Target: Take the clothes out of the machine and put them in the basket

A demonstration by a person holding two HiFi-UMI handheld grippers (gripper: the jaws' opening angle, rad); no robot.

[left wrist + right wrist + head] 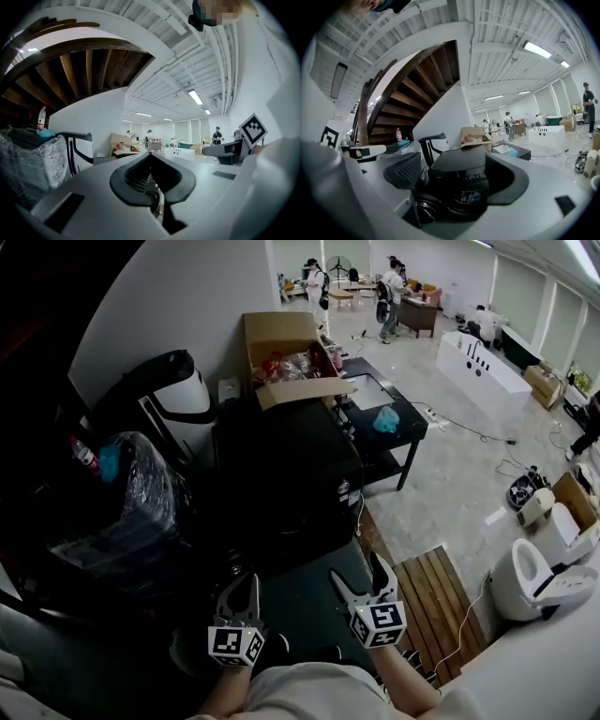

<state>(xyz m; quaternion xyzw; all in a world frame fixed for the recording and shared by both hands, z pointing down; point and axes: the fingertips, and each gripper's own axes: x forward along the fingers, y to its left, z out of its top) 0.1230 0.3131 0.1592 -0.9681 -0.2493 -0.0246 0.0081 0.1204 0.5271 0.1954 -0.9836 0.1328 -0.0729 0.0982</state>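
Note:
The black washing machine stands just ahead of me under the stairs. In the right gripper view its round door faces me, apparently closed, with bluish clothes dimly showing in it. My right gripper is open, its jaws framing the machine from a short way off; in the head view this right gripper hovers low in front of the machine. My left gripper hangs beside it, shut with nothing in it, its pads meeting. No basket is recognisable in any view.
A plastic-wrapped bundle and a white-and-black appliance stand left of the machine. An open cardboard box sits behind it, and a black table with a blue cloth to the right. Wooden slats lie at lower right.

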